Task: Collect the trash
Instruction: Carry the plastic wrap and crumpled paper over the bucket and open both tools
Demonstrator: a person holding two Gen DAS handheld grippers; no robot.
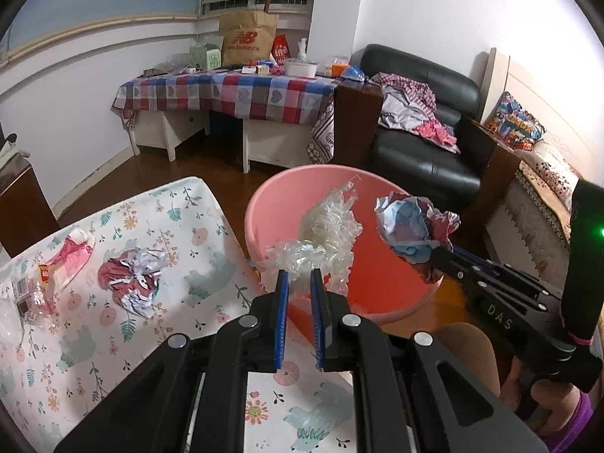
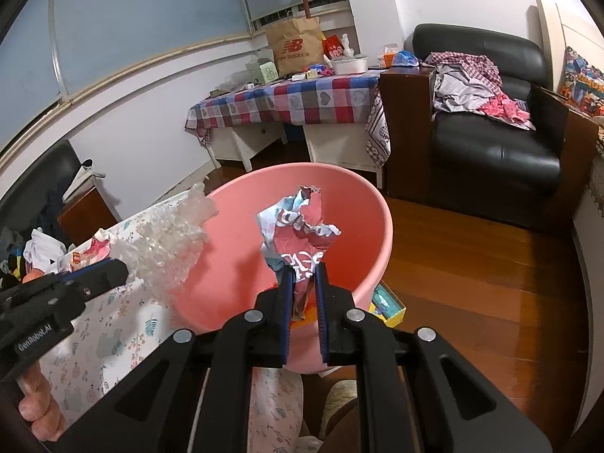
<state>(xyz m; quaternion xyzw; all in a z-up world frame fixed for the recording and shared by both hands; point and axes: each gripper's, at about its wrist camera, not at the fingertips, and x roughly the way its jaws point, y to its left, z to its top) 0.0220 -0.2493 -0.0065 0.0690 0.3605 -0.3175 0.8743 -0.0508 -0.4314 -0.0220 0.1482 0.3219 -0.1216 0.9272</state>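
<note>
The left gripper (image 1: 299, 283) pinches a clear crumpled plastic wad (image 1: 324, 234) in its jaws, its length rising over the pink basin (image 1: 271, 204). The right gripper (image 2: 304, 279) pinches a crumpled printed paper (image 2: 298, 226), standing upright above the same basin beside the table (image 1: 158, 226).

The pink basin (image 2: 241, 226) has its near rim hidden behind the right gripper (image 2: 304, 275), and its floor shows only in part past the crumpled paper (image 2: 298, 234). A yellow box (image 2: 389, 304) peeks out from behind the basin, its print too small to read. In the left view the clear wrapper (image 1: 26, 294) is cut by the picture's edge
</note>
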